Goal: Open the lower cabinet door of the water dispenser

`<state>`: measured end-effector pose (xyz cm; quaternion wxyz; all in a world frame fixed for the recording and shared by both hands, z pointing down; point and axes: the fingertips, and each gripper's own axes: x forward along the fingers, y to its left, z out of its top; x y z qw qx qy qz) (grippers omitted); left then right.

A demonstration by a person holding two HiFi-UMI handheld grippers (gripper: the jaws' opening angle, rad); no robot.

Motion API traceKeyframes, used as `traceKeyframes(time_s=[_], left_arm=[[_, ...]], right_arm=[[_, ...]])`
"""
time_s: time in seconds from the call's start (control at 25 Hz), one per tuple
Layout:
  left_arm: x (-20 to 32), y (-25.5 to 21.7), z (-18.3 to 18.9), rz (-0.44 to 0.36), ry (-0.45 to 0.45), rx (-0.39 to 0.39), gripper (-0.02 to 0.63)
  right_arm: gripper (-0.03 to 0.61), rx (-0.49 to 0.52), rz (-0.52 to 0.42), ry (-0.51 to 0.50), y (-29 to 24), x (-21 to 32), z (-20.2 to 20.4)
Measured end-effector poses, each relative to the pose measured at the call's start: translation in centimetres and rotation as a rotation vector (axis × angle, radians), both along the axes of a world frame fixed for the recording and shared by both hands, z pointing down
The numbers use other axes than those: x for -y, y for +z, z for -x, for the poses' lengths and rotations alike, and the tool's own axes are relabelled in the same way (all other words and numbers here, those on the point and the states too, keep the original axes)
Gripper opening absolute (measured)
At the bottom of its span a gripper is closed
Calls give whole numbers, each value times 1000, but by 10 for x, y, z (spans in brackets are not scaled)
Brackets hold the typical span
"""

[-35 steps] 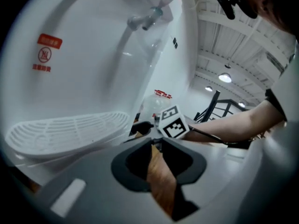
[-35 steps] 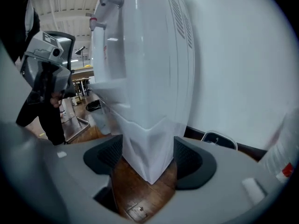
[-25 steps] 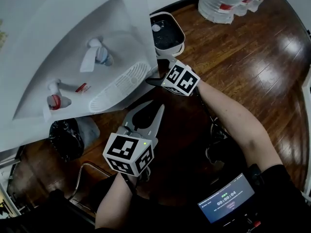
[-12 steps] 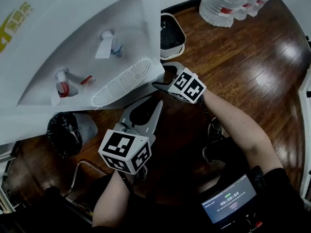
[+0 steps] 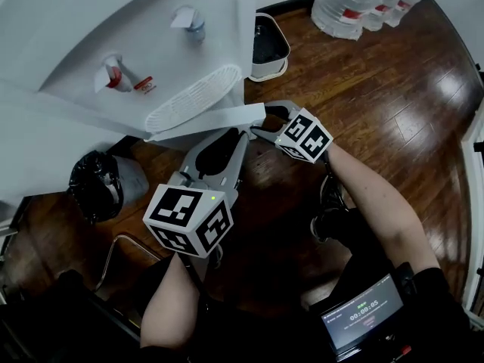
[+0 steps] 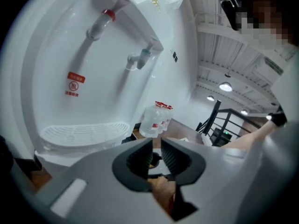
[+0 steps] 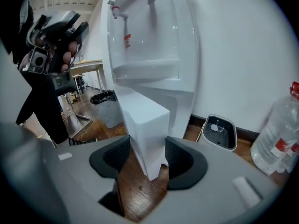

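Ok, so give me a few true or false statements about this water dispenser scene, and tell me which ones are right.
1. The dispenser has a red tap and a blue tap. True.
2. The right hand-held gripper has nothing between its jaws. False: the edge of the cabinet door stands between its closing jaws.
3. Water bottles stand on the floor. True.
4. The floor is grey tile. False: it is dark wood boards.
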<state>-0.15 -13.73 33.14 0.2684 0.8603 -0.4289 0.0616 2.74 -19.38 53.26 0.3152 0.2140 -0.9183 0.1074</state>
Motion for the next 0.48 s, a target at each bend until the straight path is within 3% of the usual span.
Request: traceKeyframes(time_s=[0.16,0.48], left_arm=[[-22,-7,5,-14,-35,10,77],[-62,-13,25,-45,-157,40,72]], right_arm=[[195,-5,5,-6,-1,-37,-3],[176,-32,12,-69,-1,-105,3]])
